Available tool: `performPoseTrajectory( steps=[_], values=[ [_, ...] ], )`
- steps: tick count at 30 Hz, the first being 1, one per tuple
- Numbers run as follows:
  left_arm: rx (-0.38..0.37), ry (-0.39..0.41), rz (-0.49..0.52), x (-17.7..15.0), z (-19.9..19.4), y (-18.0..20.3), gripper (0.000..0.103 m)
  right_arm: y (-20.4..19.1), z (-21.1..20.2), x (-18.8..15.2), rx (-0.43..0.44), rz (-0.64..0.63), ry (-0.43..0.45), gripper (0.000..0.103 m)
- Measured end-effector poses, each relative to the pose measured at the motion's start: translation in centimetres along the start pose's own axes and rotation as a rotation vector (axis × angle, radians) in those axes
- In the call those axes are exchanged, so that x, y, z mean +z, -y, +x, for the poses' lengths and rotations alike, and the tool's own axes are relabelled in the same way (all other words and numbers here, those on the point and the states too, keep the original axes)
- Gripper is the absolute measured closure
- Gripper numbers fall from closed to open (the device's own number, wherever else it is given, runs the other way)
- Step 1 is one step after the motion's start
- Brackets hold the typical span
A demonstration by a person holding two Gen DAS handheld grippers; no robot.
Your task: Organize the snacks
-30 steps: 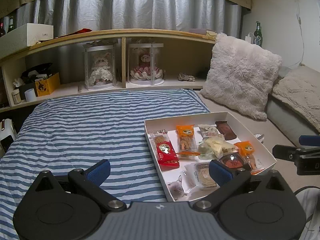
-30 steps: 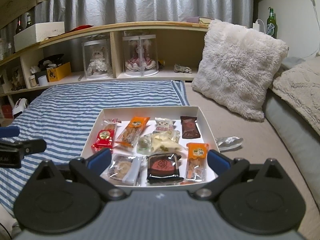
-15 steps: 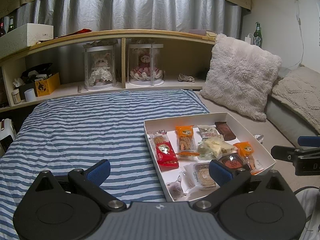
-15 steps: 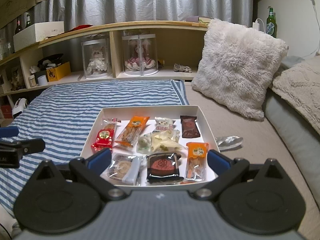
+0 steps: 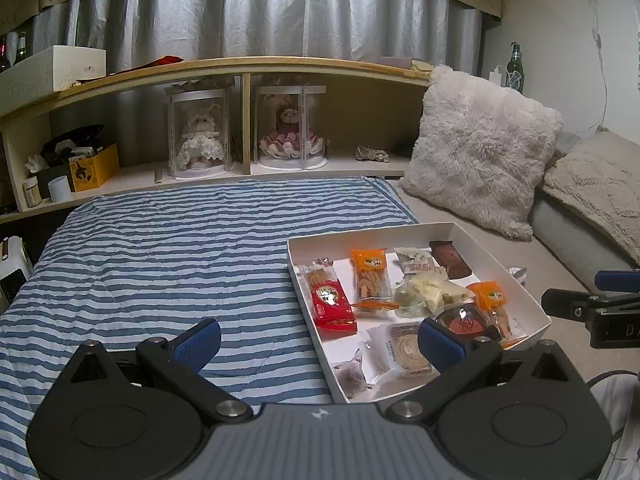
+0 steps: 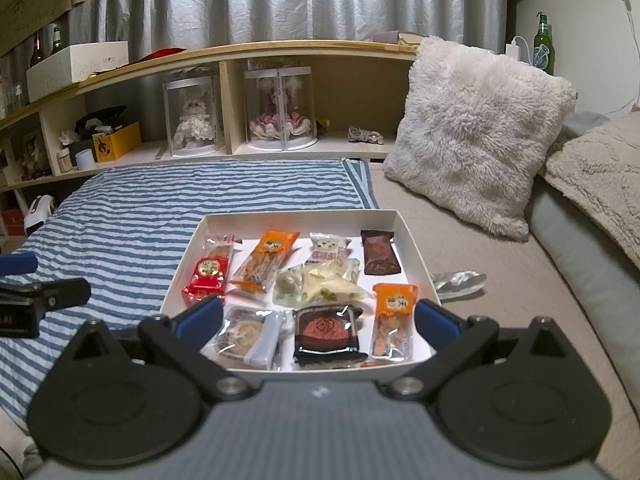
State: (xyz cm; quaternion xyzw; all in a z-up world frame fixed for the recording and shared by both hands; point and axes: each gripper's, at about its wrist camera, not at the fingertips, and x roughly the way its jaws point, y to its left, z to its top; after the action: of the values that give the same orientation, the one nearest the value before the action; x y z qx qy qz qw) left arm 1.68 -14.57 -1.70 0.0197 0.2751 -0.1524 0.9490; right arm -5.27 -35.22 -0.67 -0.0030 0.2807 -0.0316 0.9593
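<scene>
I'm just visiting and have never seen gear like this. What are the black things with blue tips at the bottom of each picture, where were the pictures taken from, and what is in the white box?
No robot is here: a person holds a two-finger gripper in each hand, and each gripper carries a wide-angle camera that looks along its fingers. One picture comes from the left gripper, the other from the right gripper. The blue tips are finger pads. Both grippers are open and hold nothing. On the bed lies a white box of wrapped snacks, among them a red pack, two orange packs and a brown bar. A silver wrapper lies beside the box, on its right.
</scene>
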Motion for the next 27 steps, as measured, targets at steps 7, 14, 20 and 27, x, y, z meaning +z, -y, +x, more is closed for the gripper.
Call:
performPoseTrajectory(
  steps=[7, 14, 20, 27],
  values=[
    [0.001, 0.000, 0.000, -0.01, 0.01, 0.03, 0.000, -0.07, 0.00, -0.12, -0.001, 0.003, -0.001, 0.000],
    [0.001, -0.001, 0.000, -0.14, -0.02, 0.17, 0.000, 0.00, 0.04, -0.09, -0.001, 0.000, -0.001, 0.000],
    [0.002, -0.001, -0.002, -0.11, -0.01, 0.21, 0.000, -0.07, 0.00, -0.06, -0.001, 0.002, -0.001, 0.000],
    [0.001, -0.002, -0.001, -0.06, -0.02, 0.08, 0.000, -0.07, 0.00, -0.05, -0.001, 0.001, -0.001, 0.000]
  ],
)
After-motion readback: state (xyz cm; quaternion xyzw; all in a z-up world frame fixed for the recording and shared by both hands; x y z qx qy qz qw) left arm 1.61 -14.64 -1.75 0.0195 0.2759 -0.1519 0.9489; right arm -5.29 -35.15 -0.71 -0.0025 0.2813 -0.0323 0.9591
